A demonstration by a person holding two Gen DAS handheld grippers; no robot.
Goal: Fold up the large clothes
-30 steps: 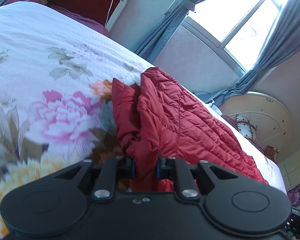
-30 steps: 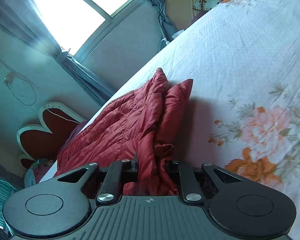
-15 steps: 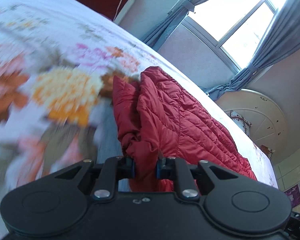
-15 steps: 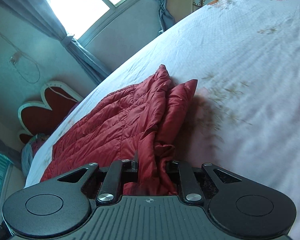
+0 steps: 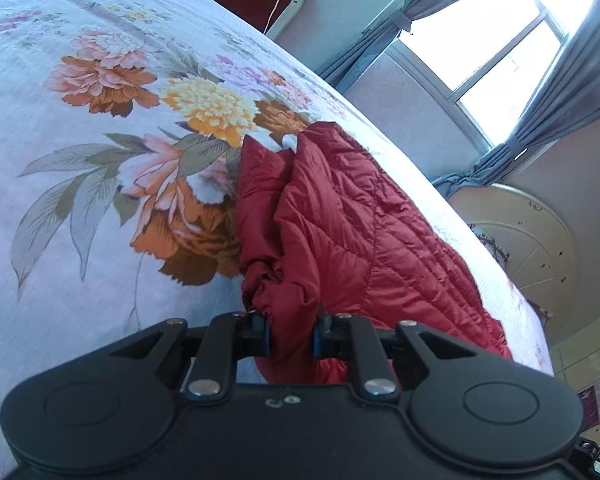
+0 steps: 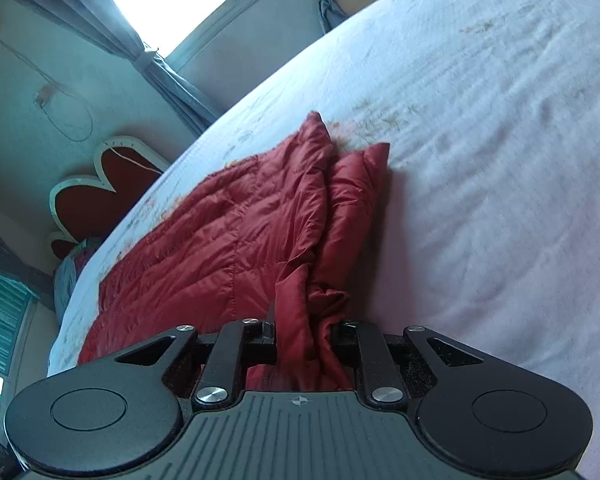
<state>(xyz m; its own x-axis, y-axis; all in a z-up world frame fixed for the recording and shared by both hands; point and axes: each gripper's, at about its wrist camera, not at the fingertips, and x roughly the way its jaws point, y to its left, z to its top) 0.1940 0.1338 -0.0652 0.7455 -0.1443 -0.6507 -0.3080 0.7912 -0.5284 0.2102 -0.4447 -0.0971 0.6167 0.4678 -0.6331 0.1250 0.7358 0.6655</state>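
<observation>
Red quilted jacket gripped at two points on a floral bed.
Left tool point(image 5: 291, 334) and right tool point(image 6: 303, 338) each clenched on bunched jacket point(image 5: 340, 220) fabric; garment's long axis runs away from both tools along the bed point(image 5: 80, 208) toward its far edge.

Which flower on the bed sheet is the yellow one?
The yellow flower sits in the middle of the bunch, just beyond the red jacket; its neighbours are orange and pink.

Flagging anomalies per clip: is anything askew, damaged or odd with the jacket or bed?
Nothing stands out. The red quilted jacket lies bunched on the floral bedsheet, pinched by the left gripper and right gripper; no tear shows.
</observation>
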